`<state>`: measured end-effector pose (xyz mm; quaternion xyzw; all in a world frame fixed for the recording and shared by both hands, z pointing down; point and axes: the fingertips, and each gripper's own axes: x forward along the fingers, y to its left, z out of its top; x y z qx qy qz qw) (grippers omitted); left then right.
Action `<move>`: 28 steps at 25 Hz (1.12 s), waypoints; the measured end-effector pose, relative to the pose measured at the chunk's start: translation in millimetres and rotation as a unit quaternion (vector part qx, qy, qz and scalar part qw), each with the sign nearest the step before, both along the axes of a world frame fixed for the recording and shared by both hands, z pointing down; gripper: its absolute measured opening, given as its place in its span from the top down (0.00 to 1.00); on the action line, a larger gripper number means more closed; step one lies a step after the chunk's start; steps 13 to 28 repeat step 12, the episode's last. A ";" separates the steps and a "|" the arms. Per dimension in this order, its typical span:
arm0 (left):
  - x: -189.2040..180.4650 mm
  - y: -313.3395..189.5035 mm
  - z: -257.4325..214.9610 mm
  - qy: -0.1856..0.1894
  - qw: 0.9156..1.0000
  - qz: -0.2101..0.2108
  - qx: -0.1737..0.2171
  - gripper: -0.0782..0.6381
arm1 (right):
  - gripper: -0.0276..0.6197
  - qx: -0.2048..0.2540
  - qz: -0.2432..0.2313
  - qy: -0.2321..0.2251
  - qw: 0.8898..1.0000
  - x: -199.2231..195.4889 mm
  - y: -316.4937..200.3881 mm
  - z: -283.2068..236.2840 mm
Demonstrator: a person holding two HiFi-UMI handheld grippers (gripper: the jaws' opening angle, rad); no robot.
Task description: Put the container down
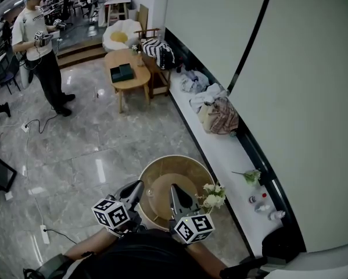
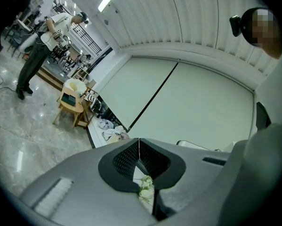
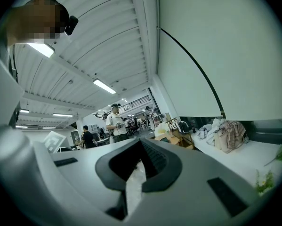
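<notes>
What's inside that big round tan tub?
Only its plain, paler bottom shows inside the round tan tub. The left tongs and right tongs cover part of it, and white flowers hide its right edge.

White flowers (image 1: 212, 196) show just right of the right hand-held gripper (image 1: 174, 188), near a long white ledge (image 1: 223, 153) that runs along the wall. Farther right, a green sprig (image 1: 250, 176) and small bottles (image 1: 261, 203) lie on that ledge. Well ahead on it are a plaid bag (image 1: 223, 116) and heaped clothes (image 1: 201, 86). Far ahead, a wooden desk (image 1: 133, 81) carries a dark tray (image 1: 122, 72), with a striped bag (image 1: 158, 53) just beside it. Far ahead and left of the left hand-held gripper (image 1: 139, 186), a person (image 1: 39, 45) stands on the marble floor (image 1: 86, 150). A power strip (image 1: 45, 233) lies to that gripper's left.
</notes>
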<state>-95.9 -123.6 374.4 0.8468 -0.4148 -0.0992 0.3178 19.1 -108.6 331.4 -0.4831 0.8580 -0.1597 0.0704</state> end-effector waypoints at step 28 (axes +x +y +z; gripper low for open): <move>-4.8 -6.2 4.0 0.003 1.000 0.003 -0.004 0.88 | 0.95 -0.004 0.002 -0.002 1.000 -6.3 -6.1 3.7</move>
